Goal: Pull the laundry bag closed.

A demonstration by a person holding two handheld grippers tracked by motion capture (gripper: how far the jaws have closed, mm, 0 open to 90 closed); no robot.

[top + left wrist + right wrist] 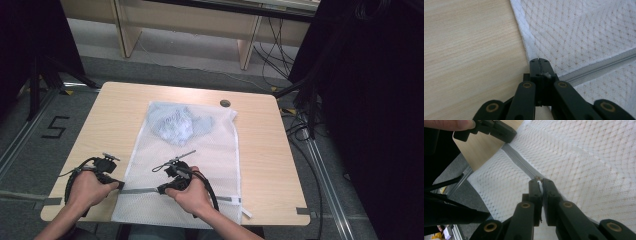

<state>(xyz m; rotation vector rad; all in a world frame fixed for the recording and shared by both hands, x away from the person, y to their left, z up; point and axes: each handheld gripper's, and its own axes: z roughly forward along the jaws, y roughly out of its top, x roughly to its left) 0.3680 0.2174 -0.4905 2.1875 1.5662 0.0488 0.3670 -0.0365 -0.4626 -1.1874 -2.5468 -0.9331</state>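
A white mesh laundry bag [200, 165] lies along the middle of the tabletop [115, 115], its bottom end over the near edge. The left gripper [539, 61] is clamped on the bag's left edge at the zipper [599, 67] end. The right gripper [539, 180] pinches what seems to be the zipper pull [538, 179].

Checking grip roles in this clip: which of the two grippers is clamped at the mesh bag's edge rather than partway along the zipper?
The left gripper: it pinches the mesh laundry bag at its left edge, where the zipper ends. The right gripper is clamped farther along the zipper.
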